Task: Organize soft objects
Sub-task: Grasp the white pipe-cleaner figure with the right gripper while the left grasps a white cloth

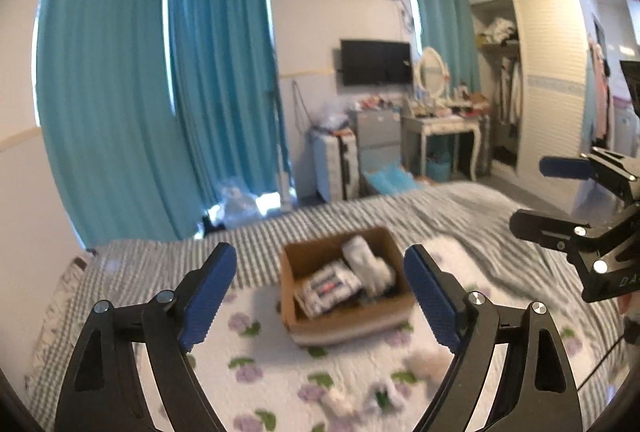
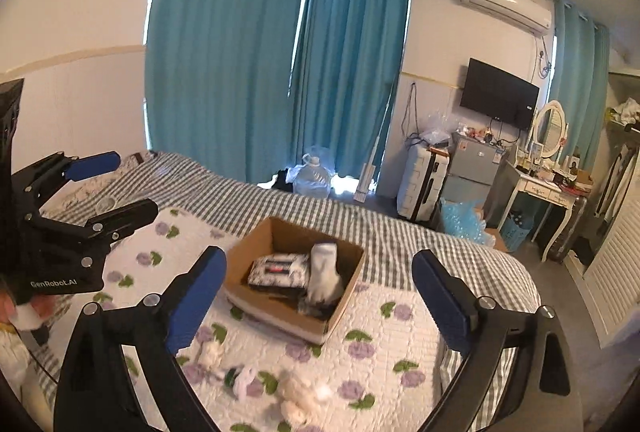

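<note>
A box [image 2: 280, 296] sits mid-bed [image 2: 400, 244], a folded pack [image 2: 278, 270] and a sock [image 2: 324, 272] inside it; loose socks [image 2: 296, 398] lie on the quilt [image 2: 384, 360] before it.

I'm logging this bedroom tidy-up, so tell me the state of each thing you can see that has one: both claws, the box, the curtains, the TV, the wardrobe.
Left claw: open, empty.
Right claw: open, empty.
Cardboard box: open-topped, partly filled with soft items.
Small soft items: loose on the quilt, outside the box.
Curtains: drawn shut.
TV: screen dark.
Wardrobe: open, clothes showing.
</note>
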### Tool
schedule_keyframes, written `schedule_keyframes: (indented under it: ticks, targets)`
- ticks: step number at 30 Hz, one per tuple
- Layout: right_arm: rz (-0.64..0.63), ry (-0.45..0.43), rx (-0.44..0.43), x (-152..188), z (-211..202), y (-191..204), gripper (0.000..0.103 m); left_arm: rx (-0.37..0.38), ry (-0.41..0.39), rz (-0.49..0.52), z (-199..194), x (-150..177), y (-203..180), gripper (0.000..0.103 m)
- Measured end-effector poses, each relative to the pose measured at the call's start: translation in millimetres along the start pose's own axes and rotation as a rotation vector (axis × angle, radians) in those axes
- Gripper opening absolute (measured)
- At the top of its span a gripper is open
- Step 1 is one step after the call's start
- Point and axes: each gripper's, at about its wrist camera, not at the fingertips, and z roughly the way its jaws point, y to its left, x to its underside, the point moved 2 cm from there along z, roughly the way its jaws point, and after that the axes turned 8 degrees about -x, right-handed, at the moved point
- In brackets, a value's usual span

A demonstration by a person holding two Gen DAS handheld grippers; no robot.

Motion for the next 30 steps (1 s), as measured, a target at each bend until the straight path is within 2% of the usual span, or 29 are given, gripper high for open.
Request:
schedule_keyframes:
  ticks: [4, 9, 12, 17, 21, 25, 28, 30]
  targets:
    - [0.002, 0.051, -0.036, 33, 8, 20, 0.095, -0.023, 0.019, 0.017, -6, 32, 0, 0.087]
    - [0.022, 0.155, -0.04, 86, 45, 38, 0.095, -0.029, 0.141, 0.032, 20, 87, -9, 0.087]
    - [0.061, 0.223, -0.061, 119, 78, 42, 0.095, -0.03, 0.234, 0.04, 46, 126, -11, 0.087]
    - [0.061, 0.359, -0.1, 170, 139, 57, 0.094, -0.034, 0.342, 0.017, 84, 174, -9, 0.087]
    - [0.07, 0.437, -0.151, 198, 179, 66, 0.086, -0.036, 0.376, 0.0, 105, 200, -3, 0.087]
    - [0.1, 0.498, -0.199, 219, 213, 71, 0.082, -0.043, 0.403, 0.003, 119, 213, 4, 0.087]
    - [0.11, 0.544, -0.237, 230, 233, 74, 0.072, -0.026, 0.429, -0.012, 127, 221, 7, 0.087]
    - [0.107, 0.55, -0.238, 234, 241, 74, 0.068, -0.019, 0.439, -0.017, 130, 223, 7, 0.087]
